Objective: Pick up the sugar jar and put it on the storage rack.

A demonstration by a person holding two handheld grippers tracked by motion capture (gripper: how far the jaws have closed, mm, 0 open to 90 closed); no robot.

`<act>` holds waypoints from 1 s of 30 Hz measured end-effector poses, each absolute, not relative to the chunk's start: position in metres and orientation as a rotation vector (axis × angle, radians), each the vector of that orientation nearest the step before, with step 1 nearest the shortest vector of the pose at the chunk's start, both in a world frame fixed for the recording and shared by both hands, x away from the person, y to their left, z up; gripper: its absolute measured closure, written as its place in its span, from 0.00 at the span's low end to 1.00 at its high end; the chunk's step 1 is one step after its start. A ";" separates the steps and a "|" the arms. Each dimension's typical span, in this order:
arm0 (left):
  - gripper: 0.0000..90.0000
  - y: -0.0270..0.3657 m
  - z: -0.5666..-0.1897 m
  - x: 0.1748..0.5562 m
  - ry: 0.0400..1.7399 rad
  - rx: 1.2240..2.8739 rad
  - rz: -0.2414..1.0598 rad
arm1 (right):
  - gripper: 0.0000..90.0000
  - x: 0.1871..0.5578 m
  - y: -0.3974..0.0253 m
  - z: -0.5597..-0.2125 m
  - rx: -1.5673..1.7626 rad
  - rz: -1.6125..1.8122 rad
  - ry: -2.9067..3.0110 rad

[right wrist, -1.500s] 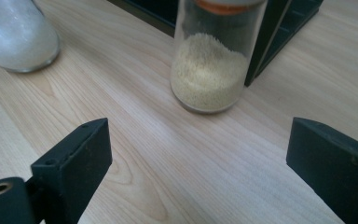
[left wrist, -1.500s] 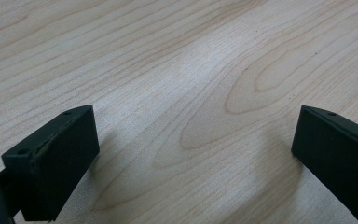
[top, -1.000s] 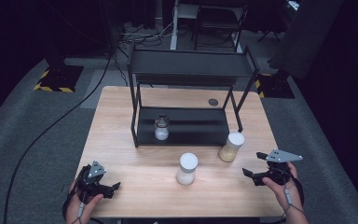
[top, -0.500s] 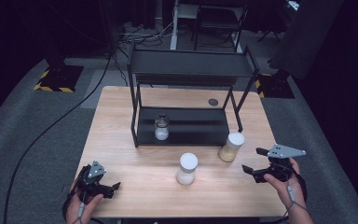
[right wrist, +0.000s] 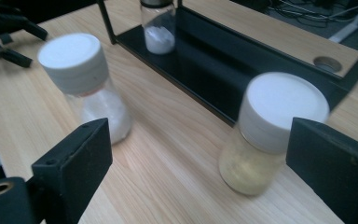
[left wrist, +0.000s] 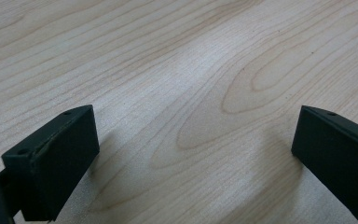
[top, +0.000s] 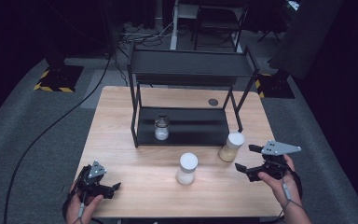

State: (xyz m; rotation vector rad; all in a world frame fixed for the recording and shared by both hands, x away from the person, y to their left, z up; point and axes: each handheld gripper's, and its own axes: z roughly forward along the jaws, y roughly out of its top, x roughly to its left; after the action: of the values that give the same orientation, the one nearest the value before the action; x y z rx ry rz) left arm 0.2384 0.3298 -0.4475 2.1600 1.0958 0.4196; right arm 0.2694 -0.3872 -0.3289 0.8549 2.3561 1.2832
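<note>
Two white-lidded jars stand on the wooden table (top: 135,172): one with white powder (top: 187,168) (right wrist: 86,84) at the centre front, one with yellowish contents (top: 231,146) (right wrist: 270,133) just in front of the black shelf rack (top: 186,95). A small dark-lidded jar with white powder (top: 161,127) (right wrist: 158,25) sits on the rack's lower shelf. My right gripper (top: 251,159) (right wrist: 200,158) is open, right of the yellowish jar, jaws pointing toward both jars. My left gripper (top: 113,190) (left wrist: 191,140) is open at the front left, low over bare wood.
The rack's top shelf (top: 191,65) is bare. A round hole (top: 213,101) (right wrist: 327,63) sits in the tabletop behind the rack. Grey carpet and cables surround the table; dark stands are at the back.
My right gripper has risen slightly and shifted toward the yellowish jar. The left gripper and the jars have stayed put.
</note>
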 end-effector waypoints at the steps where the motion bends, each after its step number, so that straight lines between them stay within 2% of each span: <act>1: 0.00 0.330 -0.448 0.238 1.095 2.160 0.419 | 0.08 0.270 -0.385 -0.328 0.849 1.286 2.358; 30: 0.00 0.330 -0.448 0.238 1.093 2.160 0.418 | 0.08 0.283 -0.326 -0.318 0.708 1.427 2.415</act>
State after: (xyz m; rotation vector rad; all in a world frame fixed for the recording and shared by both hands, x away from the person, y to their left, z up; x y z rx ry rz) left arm 0.2384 0.3299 -0.4477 2.1604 1.0926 0.4180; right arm 0.2834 -0.3258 -0.3181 0.7076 2.4146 1.4275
